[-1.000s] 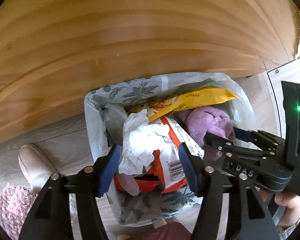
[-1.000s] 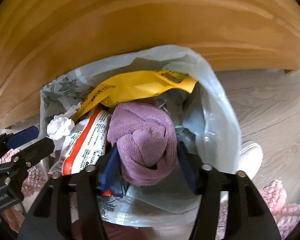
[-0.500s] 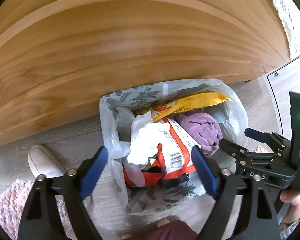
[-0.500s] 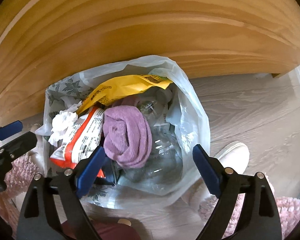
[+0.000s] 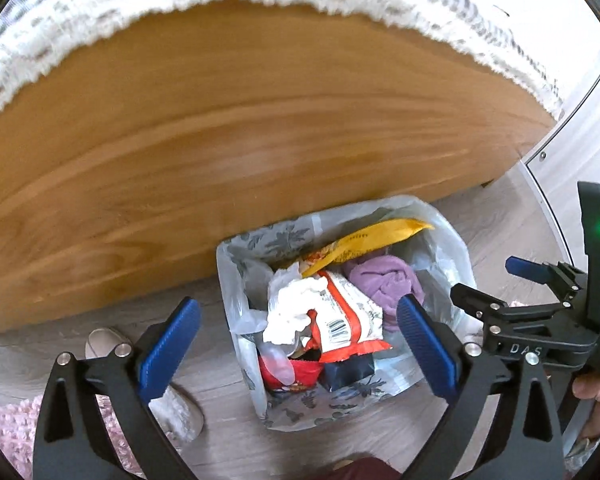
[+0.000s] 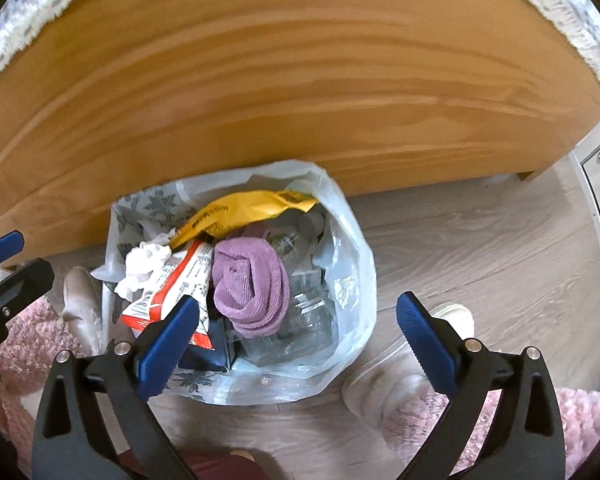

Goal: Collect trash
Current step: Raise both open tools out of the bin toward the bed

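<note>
Both hand-held grippers had risen off the bag (image 5: 440, 240) since the earlier frame, jaws just opened wide on nothing, left hand-held gripper (image 5: 296, 344) above the wrapper (image 5: 348, 320), right hand-held gripper (image 6: 296, 344) nearer the purple cloth (image 6: 252, 280) below on the floor (image 6: 480, 260).

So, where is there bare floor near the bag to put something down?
Bare floor lies right of the trash bag, between the wooden panel and the white slipper. A narrower strip runs in front of the bag. Left of the bag is crowded: another slipper and a pink rug.
</note>
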`<state>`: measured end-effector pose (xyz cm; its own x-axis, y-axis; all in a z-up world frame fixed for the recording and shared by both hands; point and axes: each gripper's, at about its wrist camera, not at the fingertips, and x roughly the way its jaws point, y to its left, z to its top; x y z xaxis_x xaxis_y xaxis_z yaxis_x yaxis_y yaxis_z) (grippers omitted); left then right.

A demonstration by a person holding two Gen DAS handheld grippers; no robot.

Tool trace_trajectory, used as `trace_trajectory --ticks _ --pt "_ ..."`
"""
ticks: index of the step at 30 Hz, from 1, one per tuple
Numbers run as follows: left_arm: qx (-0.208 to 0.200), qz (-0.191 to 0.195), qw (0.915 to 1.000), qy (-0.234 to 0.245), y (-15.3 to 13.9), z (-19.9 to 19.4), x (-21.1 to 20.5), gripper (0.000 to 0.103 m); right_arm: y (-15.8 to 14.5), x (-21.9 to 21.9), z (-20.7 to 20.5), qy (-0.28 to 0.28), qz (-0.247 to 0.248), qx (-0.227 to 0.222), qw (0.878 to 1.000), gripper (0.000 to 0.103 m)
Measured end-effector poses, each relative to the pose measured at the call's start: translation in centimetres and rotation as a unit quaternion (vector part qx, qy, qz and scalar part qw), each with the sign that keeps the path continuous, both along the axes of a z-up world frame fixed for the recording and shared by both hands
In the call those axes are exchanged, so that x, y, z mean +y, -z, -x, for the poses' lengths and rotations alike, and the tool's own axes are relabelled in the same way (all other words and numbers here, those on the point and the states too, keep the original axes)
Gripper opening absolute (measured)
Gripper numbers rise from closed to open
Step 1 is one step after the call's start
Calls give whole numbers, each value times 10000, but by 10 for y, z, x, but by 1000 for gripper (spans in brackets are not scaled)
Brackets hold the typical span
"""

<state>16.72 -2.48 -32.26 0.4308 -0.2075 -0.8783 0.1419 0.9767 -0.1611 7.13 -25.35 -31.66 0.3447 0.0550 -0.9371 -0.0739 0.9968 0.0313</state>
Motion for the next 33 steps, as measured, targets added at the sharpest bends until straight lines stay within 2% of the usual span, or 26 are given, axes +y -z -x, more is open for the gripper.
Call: trace_trajectory --ticks 7,13,21,33 --pt "-336 41 9994 -76 -26 1 4 95 -27 -1 10 -15 68 -493 9988 95" --pt "-591 0 9982 -31 -36 9 4 95 -40 -10 18 46 64 -841 9964 95" --pt "-869 -150 9961 29 -43 23 2 95 -50 -20 25 211 58 -1069 9940 95" --pt "-1276 -84 9918 16 -65 42 3 95 -70 -27 46 293 -16 -1505 9882 95"
